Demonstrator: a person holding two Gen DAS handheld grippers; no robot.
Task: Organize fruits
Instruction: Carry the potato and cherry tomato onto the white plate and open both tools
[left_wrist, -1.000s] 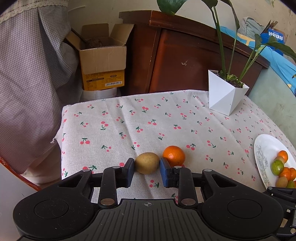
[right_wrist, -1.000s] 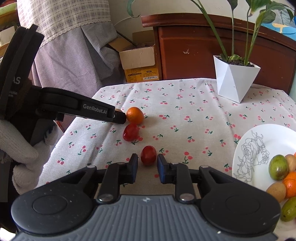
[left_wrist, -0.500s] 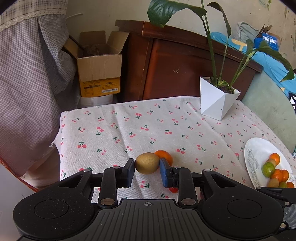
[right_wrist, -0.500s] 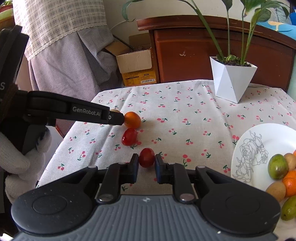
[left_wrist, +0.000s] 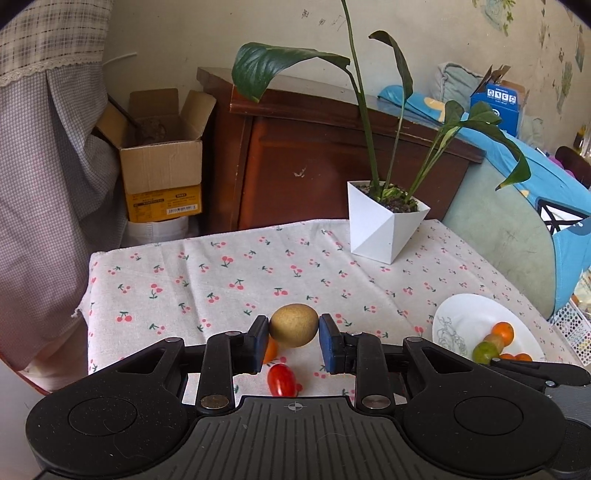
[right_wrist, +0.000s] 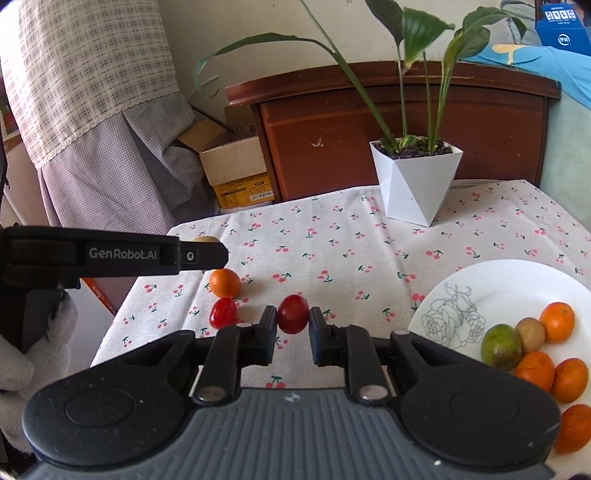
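Kiwi (left_wrist: 293, 325) & red tomato (right_wrist: 292, 314) held off cloth, others on plate (right_wrist: 517, 280).

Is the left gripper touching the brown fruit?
Touching. The left wrist view shows the left gripper with both jaws pressed against the brown fruit, no gap either side.

A lived-in home room. The worktop (left_wrist: 229, 273) wears a cherry-print cloth, and a potted plant (left_wrist: 384, 221) stands at its far side. Behind the worktop sit a dark wooden cabinet (left_wrist: 332, 147) and an open cardboard box (left_wrist: 162, 162); a checked lace-edged curtain (right_wrist: 92, 74) hangs to its left.
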